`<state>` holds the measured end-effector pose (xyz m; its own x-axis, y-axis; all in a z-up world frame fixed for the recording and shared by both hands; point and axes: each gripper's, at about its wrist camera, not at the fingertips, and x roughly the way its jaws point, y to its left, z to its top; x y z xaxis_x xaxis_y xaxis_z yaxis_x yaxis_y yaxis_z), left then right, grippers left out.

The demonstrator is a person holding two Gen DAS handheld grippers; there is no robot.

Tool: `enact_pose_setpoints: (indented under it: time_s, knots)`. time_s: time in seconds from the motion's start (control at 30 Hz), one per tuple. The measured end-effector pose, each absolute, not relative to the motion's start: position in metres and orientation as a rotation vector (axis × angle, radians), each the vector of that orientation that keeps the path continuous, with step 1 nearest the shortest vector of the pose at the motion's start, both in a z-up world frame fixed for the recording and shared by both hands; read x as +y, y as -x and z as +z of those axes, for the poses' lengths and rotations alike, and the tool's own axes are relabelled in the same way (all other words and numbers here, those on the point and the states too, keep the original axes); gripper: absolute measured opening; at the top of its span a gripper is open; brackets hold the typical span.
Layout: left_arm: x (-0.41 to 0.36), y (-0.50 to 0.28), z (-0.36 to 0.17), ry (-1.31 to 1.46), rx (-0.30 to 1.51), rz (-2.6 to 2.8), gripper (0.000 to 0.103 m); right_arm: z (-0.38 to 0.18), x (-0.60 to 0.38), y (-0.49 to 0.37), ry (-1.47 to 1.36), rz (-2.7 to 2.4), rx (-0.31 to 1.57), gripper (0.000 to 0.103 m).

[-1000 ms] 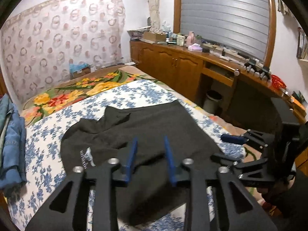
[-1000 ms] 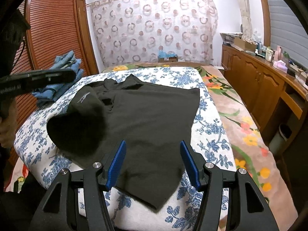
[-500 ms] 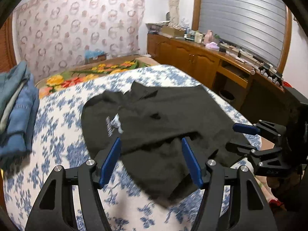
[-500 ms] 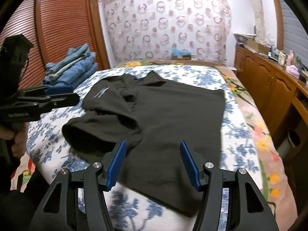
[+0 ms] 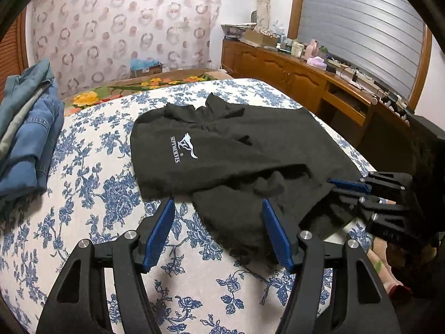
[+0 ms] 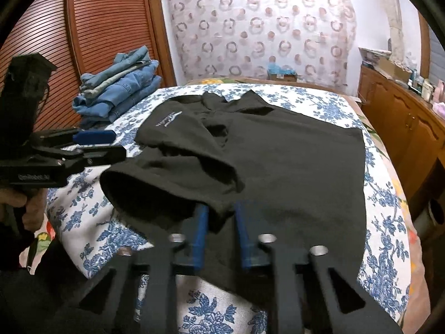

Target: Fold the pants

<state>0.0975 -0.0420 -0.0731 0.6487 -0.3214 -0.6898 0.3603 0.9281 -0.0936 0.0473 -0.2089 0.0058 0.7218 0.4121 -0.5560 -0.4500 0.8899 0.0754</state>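
Note:
Black pants point(image 5: 239, 150) with a white logo lie spread on the flowered bed, one leg folded over; they also show in the right wrist view point(image 6: 292, 161). My left gripper point(image 5: 218, 232) is open and empty, just short of the near hem. My right gripper point(image 6: 219, 233) has its blue fingers nearly closed on the near edge of the pants; in the left wrist view point(image 5: 342, 188) its fingers pinch the cloth at the right.
A stack of folded jeans point(image 6: 119, 91) lies at the bed's left side. The blue-flowered bedspread point(image 5: 83, 183) covers the bed. A wooden cabinet point(image 5: 292, 78) with clutter runs along the right. A louvred wardrobe point(image 6: 91, 27) stands left.
The left gripper has opened, let go of the pants and drawn back to the left. The right gripper has moved in and closed on the near edge of the pants.

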Motion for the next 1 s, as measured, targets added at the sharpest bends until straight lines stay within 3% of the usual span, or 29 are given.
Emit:
enact_pose_setpoints:
  time_s: [0.4, 1.0]
  knots:
    - [-0.059, -0.099, -0.070, -0.071, 0.776, -0.428, 0.066, 0.037, -0.244, -0.015, 0.025, 0.448, 0.438, 0.007]
    - [-0.084, -0.099, -0.073, -0.107, 0.792, -0.472, 0.066, 0.030, -0.278, 0.030, 0.008, 0.363, 0.476, 0.007]
